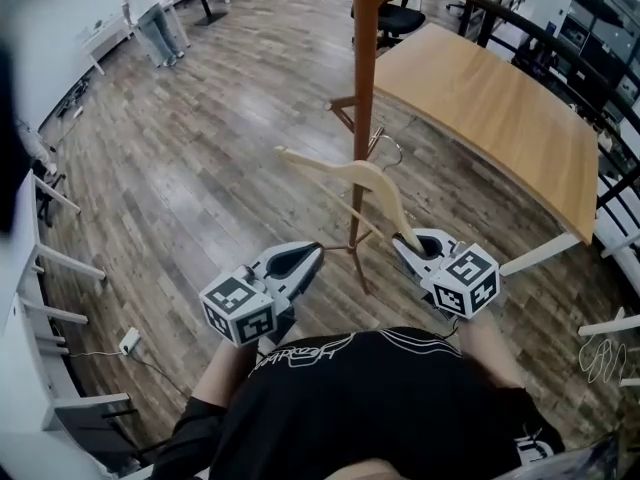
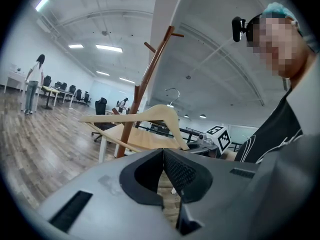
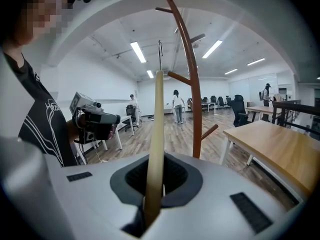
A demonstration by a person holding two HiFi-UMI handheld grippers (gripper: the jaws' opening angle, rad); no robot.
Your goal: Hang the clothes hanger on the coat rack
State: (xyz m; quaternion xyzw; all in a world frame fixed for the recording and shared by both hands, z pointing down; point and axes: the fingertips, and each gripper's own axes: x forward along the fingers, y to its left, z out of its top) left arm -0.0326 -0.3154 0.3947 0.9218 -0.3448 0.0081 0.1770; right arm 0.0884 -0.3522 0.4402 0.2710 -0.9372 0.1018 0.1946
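Note:
A pale wooden clothes hanger [image 1: 350,173] with a metal hook hangs in the air just in front of the brown coat rack pole [image 1: 364,88]. My right gripper [image 1: 405,240] is shut on the hanger's right end. In the right gripper view the hanger [image 3: 156,134] rises edge-on from between the jaws, with the coat rack [image 3: 192,84] and its pegs just to its right. My left gripper [image 1: 315,253] is shut and holds nothing, left of the rack's base. The left gripper view shows the hanger [image 2: 150,115] beside the coat rack [image 2: 145,84].
A long wooden table [image 1: 500,118] stands right of the rack, with a dark railing [image 1: 600,138] beyond it. White desk frames [image 1: 60,258] line the left side, and a power strip [image 1: 130,341] lies on the floor. A person [image 1: 150,13] stands far off.

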